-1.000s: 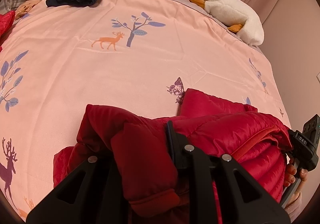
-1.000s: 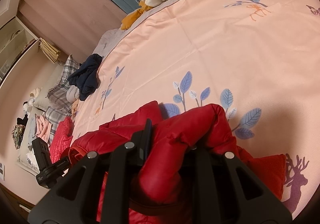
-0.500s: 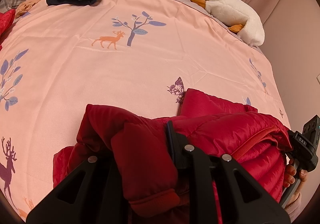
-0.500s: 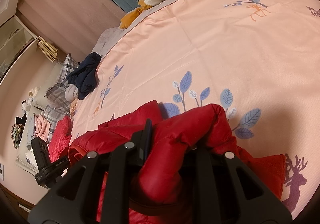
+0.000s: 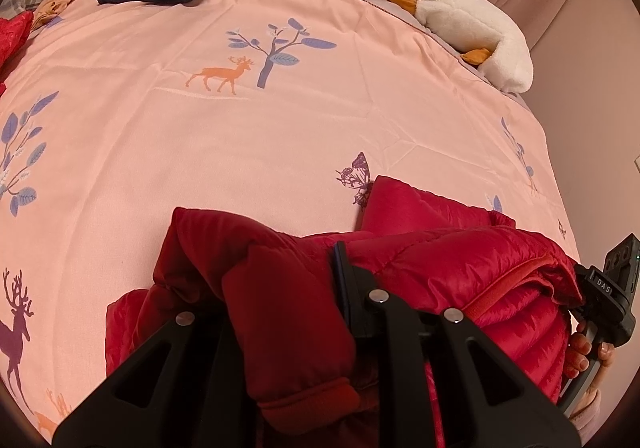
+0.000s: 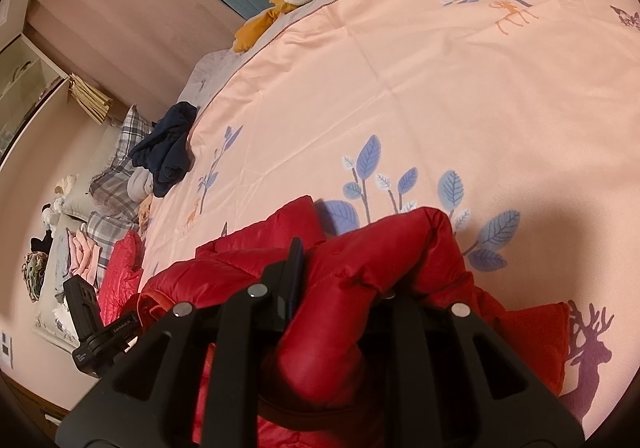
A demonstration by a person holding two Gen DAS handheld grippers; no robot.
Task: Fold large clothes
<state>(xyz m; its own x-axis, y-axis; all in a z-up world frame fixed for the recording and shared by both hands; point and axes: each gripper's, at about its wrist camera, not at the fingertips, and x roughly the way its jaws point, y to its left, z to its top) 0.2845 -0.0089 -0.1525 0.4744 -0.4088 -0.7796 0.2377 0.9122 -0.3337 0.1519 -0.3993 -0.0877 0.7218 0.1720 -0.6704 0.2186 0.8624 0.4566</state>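
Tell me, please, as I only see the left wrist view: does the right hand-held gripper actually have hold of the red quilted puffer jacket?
Observer: Yes. The right hand-held gripper is shut on a thick fold of the red quilted puffer jacket.
Operator: Thank you. What lies just beyond that fold?
Observer: The pink printed duvet, with a blue leaf print right behind the fold and nothing lying on it there.
Operator: Is there any furniture past the pillows?
Observer: Yes, a white open shelf unit stands against the wall there.
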